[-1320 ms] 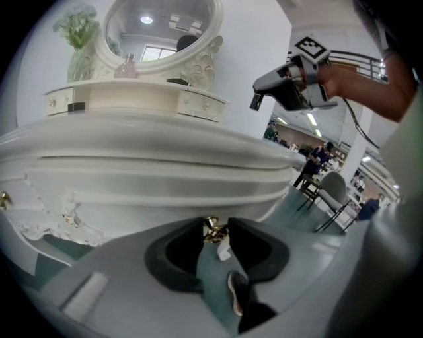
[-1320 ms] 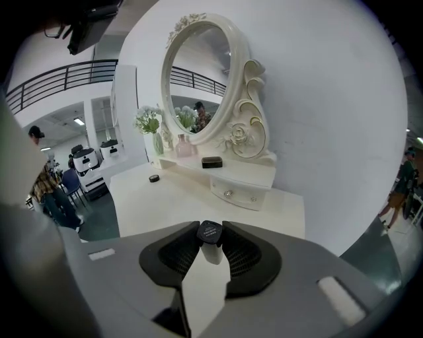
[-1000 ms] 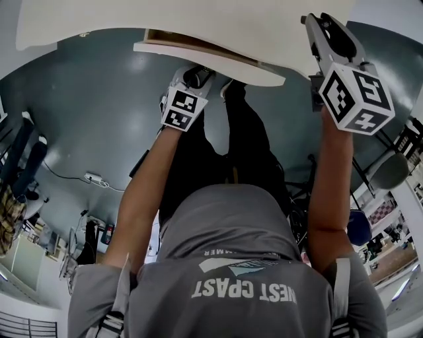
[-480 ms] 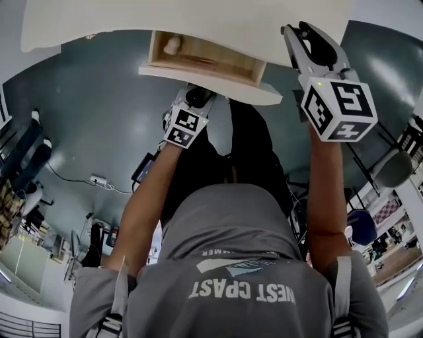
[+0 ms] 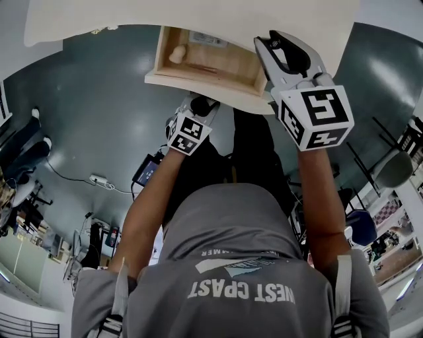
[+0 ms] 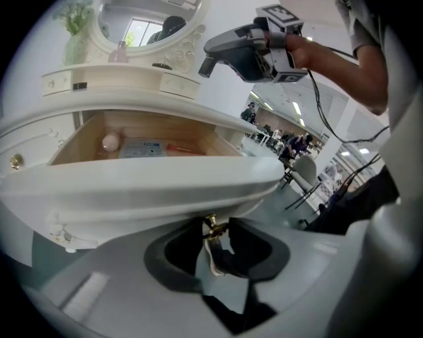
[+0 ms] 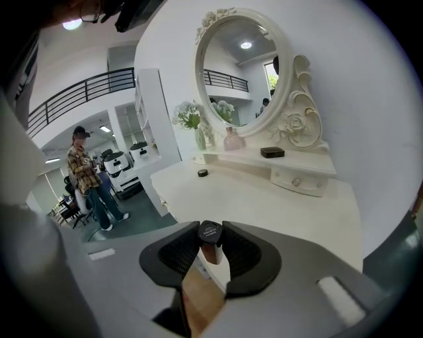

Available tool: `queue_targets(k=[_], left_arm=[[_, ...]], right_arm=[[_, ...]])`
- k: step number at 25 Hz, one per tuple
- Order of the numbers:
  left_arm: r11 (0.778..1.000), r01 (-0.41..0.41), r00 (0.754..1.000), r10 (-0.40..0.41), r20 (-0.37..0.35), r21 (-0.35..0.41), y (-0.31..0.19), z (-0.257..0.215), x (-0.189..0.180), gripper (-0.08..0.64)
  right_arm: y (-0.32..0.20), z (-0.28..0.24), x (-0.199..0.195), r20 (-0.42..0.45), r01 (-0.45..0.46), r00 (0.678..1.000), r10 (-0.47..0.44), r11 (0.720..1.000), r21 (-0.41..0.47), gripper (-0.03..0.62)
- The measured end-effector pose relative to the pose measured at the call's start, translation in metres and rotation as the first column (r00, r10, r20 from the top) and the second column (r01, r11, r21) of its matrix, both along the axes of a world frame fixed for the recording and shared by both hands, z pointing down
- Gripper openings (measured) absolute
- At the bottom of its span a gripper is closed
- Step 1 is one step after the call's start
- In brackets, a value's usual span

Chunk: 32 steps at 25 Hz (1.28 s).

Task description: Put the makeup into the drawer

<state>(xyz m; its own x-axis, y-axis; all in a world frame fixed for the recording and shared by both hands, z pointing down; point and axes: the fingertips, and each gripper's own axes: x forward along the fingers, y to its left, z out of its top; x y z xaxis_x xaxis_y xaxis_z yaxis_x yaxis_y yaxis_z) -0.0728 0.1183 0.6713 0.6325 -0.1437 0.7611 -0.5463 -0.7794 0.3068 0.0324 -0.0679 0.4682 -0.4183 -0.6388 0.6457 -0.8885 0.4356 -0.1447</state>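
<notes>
Head view: I see the drawer (image 5: pixel 211 71) standing open under the white dressing table (image 5: pixel 198 13). My left gripper (image 5: pixel 198 105) sits at its front edge and my right gripper (image 5: pixel 272 46) above its right end.

Left gripper view: the jaws are clamped on the gold drawer knob (image 6: pixel 211 226). A round pink item (image 6: pixel 110 141) lies inside the drawer.

Right gripper view: the jaws pinch a dark-capped makeup bottle (image 7: pixel 210 234) over the drawer's wooden corner, with the mirror (image 7: pixel 241 72) beyond.

We have pulled the drawer (image 5: pixel 198 84) farther open by the knob (image 6: pixel 210 226) in our left gripper (image 6: pixel 216 232); our right gripper (image 7: pixel 211 249), with its makeup bottle (image 7: pixel 210 234), has swung closer alongside.
</notes>
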Motion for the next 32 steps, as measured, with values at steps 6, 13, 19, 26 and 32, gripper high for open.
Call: queue_targets(k=[6, 13, 19, 26, 32], left_arm=[[1.000, -0.028, 1.000, 0.028, -0.006, 0.004, 0.006, -0.005, -0.002, 0.126], [0.999, -0.007, 0.999, 0.008, -0.033, 0.044, 0.007, -0.023, -0.026, 0.090], [0.994, 0.050, 0.997, -0.043, -0.069, 0.095, -0.009, -0.054, -0.053, 0.027], [0.970, 0.161, 0.984, -0.143, -0.107, 0.185, -0.043, -0.082, -0.088, 0.002], [0.938, 0.270, 0.958, -0.239, -0.158, 0.219, -0.061, -0.102, -0.107, 0.002]], right_arm=[[0.010, 0.009, -0.039, 0.013, 0.077, 0.997, -0.077, 0.997, -0.023, 0.109], [0.020, 0.031, -0.080, 0.022, 0.156, 0.988, -0.155, 0.987, -0.043, 0.109], [0.021, 0.047, -0.102, 0.019, 0.207, 0.978, -0.206, 0.977, -0.046, 0.109], [0.021, 0.083, -0.123, 0.016, 0.249, 0.969, -0.248, 0.967, -0.058, 0.109], [0.025, 0.110, -0.133, -0.003, 0.280, 0.960, -0.281, 0.957, -0.074, 0.110]])
